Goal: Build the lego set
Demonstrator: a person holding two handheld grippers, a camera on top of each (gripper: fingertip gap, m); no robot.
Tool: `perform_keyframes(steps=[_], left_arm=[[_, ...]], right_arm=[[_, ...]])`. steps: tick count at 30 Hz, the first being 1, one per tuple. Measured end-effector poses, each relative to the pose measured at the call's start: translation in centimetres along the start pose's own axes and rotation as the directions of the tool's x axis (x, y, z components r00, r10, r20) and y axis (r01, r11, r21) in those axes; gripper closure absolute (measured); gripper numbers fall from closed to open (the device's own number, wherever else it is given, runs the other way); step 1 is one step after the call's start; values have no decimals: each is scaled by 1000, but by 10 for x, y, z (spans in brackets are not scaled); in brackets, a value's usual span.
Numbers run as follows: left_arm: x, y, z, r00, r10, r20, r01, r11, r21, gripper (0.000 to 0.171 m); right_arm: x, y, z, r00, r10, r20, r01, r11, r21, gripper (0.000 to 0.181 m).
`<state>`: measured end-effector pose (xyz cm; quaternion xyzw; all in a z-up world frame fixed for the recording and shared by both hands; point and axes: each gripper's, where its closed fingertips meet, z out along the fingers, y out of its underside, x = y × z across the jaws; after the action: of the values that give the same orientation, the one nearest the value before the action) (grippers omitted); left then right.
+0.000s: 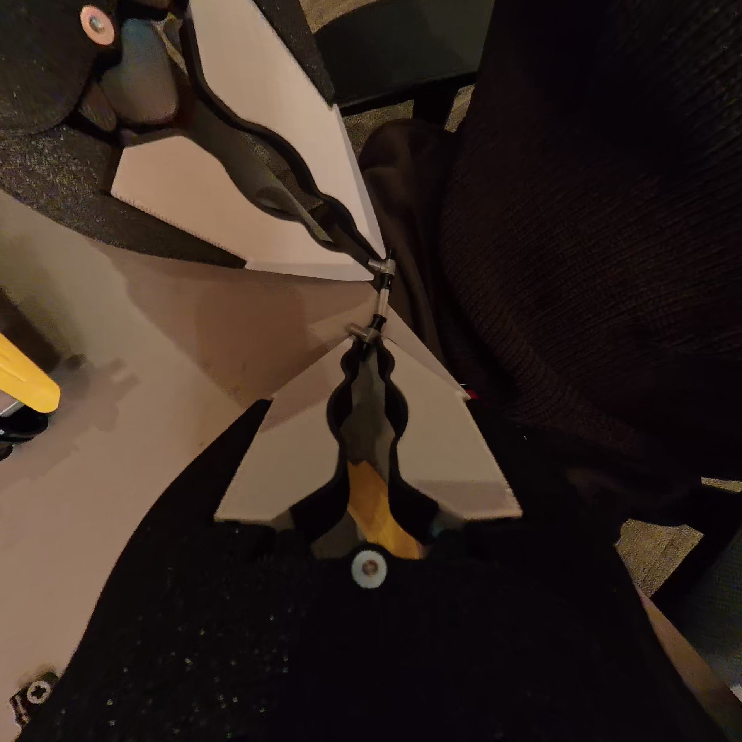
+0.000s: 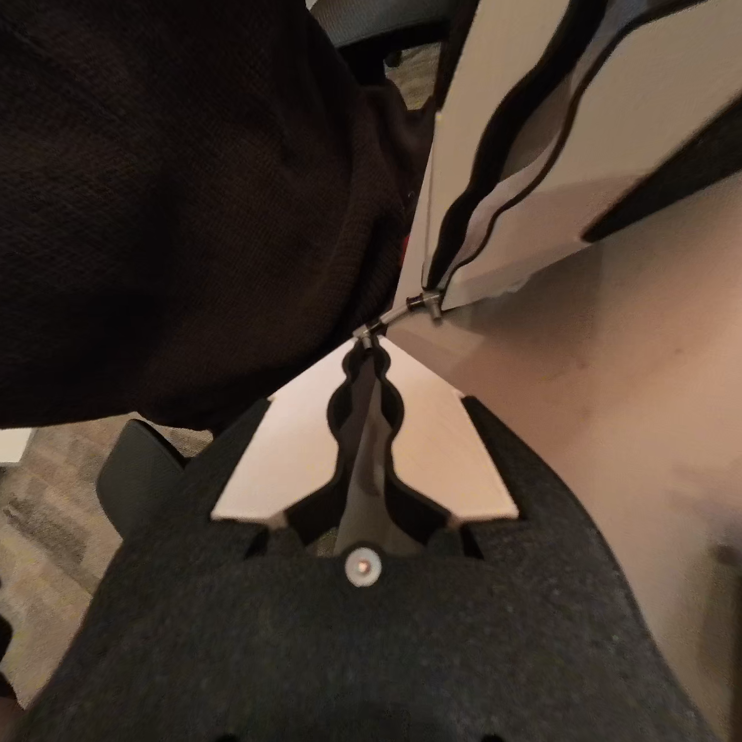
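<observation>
Both grippers pinched one small metal rod assembly (image 1: 381, 299) at the table (image 1: 168, 321) edge. A dark knitted garment (image 1: 582, 241) blocked the off-table side; tabletop beyond lay open.

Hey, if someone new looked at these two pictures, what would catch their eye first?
A small metal and black linked connector stretched between the tips of both grippers, above the beige table edge. The left gripper and right gripper each have jaws closed on one end. Dark knitted fabric fills the space behind.
</observation>
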<state>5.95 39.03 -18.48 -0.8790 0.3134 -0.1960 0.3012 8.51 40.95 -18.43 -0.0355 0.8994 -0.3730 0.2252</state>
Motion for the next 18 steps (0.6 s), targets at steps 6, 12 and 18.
perform_keyframes(steps=[6, 12, 18], left_arm=[[0, 3, -2, 998, -34, 43, 33, 999, 22, 164], [-4, 5, -5, 991, -19, 133, 17, 1000, 18, 165], [-11, 11, -11, 985, -33, 170, 31, 999, 16, 164]], right_arm=[[3, -3, -3, 996, 80, -35, -77, 995, 70, 177], [6, -4, -2, 986, 130, -104, -120, 988, 96, 178], [17, -6, -7, 981, 122, -151, -105, 988, 116, 177]])
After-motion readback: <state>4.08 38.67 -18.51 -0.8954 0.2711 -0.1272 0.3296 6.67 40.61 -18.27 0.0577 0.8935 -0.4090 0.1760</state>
